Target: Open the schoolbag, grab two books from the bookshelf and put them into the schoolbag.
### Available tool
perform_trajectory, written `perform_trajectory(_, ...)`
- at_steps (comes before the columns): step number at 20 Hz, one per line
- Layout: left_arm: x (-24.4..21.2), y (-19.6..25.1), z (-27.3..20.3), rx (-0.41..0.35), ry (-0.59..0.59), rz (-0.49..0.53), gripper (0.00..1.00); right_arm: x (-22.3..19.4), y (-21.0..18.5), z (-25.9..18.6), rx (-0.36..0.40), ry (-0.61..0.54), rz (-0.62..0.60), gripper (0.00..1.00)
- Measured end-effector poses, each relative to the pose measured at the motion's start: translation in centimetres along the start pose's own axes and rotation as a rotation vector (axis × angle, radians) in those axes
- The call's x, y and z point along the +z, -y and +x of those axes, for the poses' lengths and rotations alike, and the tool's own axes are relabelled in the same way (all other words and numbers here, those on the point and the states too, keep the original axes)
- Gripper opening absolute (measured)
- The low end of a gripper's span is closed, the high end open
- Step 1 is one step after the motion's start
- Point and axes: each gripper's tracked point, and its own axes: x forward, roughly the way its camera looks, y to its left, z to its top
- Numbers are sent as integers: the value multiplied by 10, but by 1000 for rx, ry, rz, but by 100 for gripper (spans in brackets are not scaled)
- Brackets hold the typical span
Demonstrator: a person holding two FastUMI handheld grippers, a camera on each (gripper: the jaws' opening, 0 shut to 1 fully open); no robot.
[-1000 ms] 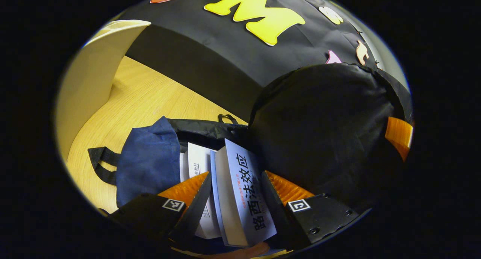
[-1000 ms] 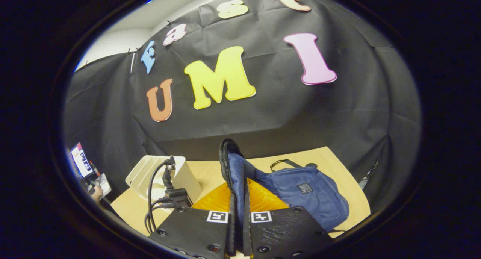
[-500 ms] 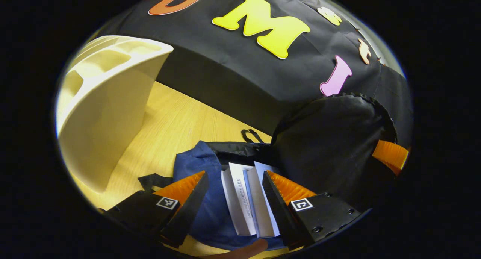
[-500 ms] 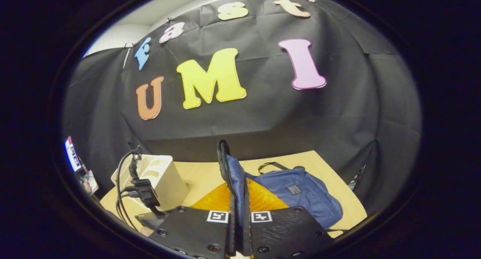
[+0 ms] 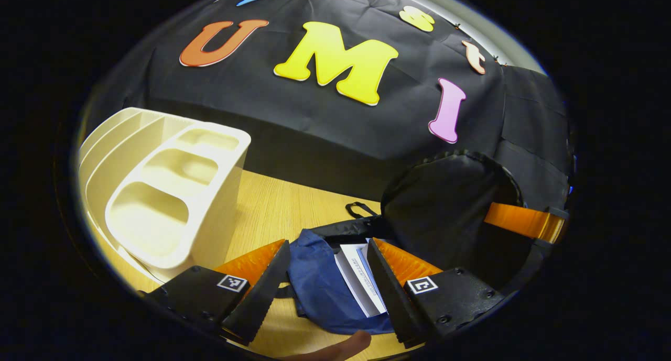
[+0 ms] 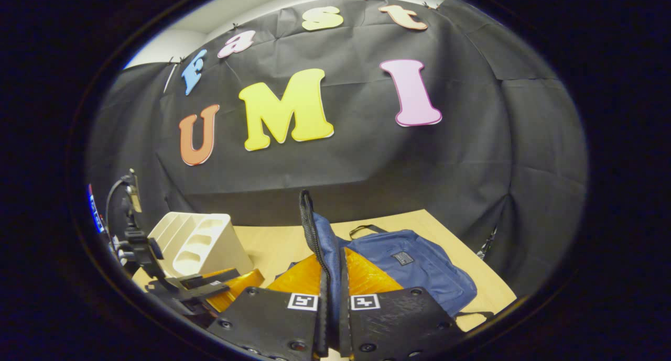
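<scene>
Right gripper [image 6: 332,277] clamped on schoolbag [image 6: 414,266] flap, left gripper [image 5: 327,269] agape above books [image 5: 361,277]

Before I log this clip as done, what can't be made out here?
- Left gripper view: lower parts of the two white books are hidden inside the blue fabric schoolbag.
- Left gripper view: the white plastic bookshelf is cut off at the left edge.
- Right gripper view: the raised flap hides the schoolbag's opening.

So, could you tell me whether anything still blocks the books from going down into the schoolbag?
Nothing visible does. The right gripper pinches the flap and holds it up off the opening, and the two books already sit in the mouth of the schoolbag. The left gripper is open above them.
</scene>
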Motion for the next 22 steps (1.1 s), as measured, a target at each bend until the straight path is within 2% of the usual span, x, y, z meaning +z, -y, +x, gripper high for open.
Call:
perform_trajectory(7,28,-13,-48,0,118,87,98,-17,4,-10,-45,12,7,10)
perform_trajectory(14,59,-47,-115,129,244,205,98,-33,3,-18,-74,1,-20,10)
perform_trajectory(18,59,-64,-146,176,275,209,100,-38,2,-21,-109,9,-53,12)
perform_trajectory(20,54,-72,-159,184,281,213,98,-45,-1,-23,-114,4,-64,13)
perform_trajectory(21,54,-76,-166,196,285,210,98,-49,-3,-24,-108,-1,-66,18)
perform_trajectory(22,52,-79,-171,204,284,208,98,-54,-4,-26,-106,-9,-69,18)
